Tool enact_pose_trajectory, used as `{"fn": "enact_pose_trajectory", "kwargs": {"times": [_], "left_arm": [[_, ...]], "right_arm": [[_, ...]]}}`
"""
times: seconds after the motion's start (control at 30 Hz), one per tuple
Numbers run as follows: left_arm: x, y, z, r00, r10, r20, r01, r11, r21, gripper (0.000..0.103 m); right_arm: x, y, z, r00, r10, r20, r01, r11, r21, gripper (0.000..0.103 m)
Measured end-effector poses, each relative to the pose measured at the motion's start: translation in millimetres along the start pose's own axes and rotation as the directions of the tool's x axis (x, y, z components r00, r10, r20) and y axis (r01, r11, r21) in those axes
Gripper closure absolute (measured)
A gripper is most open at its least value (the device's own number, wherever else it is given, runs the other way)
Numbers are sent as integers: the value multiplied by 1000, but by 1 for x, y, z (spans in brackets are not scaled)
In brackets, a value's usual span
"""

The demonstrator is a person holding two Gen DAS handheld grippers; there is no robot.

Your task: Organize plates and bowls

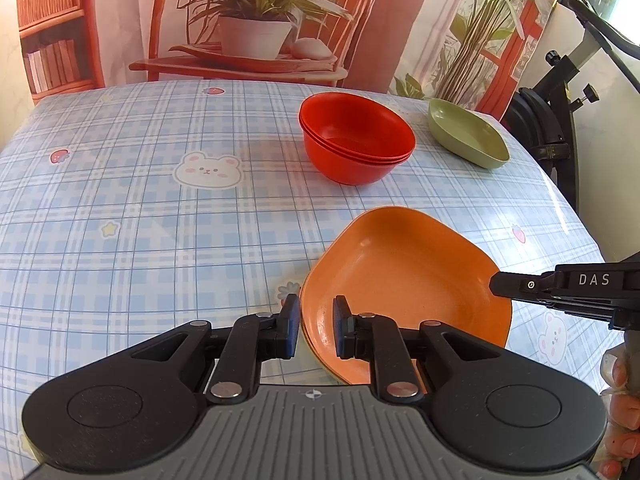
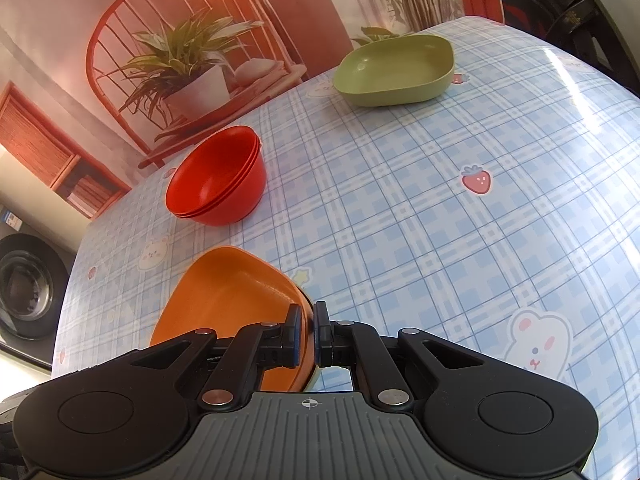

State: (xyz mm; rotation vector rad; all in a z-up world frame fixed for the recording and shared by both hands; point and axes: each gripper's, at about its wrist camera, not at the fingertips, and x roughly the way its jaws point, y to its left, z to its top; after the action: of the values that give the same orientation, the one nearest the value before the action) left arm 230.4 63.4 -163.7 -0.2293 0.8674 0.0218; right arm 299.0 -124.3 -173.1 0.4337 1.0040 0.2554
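A blue checked tablecloth (image 1: 160, 240) covers a table holding dishes in 3 colours. An orange plate (image 1: 400, 272), squarish with rounded corners and a raised wall, sits at the near edge, at about 5 o'clock in the left wrist view. A pale rim showing beneath it suggests it rests on another dish, though that is hard to confirm.

The left gripper (image 1: 316, 326) is spread apart, its 2 blue pads straddling the plate's near rim without pinching it. The right gripper (image 2: 307, 334) is clenched on the plate's rim at its right corner, one finger inside the wall and one outside.

The plate looks like light, stiff plastic with a smooth, slightly glossy surface, so it should lift easily yet could slip or pivot if pinched at only 1 point. The upright wall is the natural place to grip, and holds on 2 sides would likely keep it level.

A stack of red bowls (image 1: 356, 136), seemingly 3 nested, stands at 12 o'clock beyond the plate. A green plate (image 1: 468, 136) of the same squarish shape lies at 1 o'clock near the far right corner.

The left view shows the right gripper (image 1: 560, 288) arriving from 3 o'clock, with fingers of the person's hand (image 1: 624, 396) behind it. The right view alone shows the green plate (image 2: 396, 68) fully and a washing machine (image 2: 28, 292) at 9 o'clock beside the table.
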Motion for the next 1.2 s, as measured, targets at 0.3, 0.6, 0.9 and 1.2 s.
{"fn": "enact_pose_trajectory", "kwargs": {"times": [0.3,0.6,0.9,1.2], "left_arm": [[-3,-1,0,1000,-5,16,5,1000,6,85],[-1,0,0,1000,-3,10,3,1000,1,85],[0,1,0,1000,-6,7,6,1000,1,85],[1,2,-1,1000,-10,4,10,1000,0,85]], "right_arm": [[-5,-1,0,1000,-1,12,1,1000,-17,95],[-3,-2,-2,1000,6,0,-6,1000,-8,96],[-1,-6,-4,1000,16,-15,-16,1000,14,98],[-1,-8,-5,1000,17,-13,-17,1000,22,97]]}}
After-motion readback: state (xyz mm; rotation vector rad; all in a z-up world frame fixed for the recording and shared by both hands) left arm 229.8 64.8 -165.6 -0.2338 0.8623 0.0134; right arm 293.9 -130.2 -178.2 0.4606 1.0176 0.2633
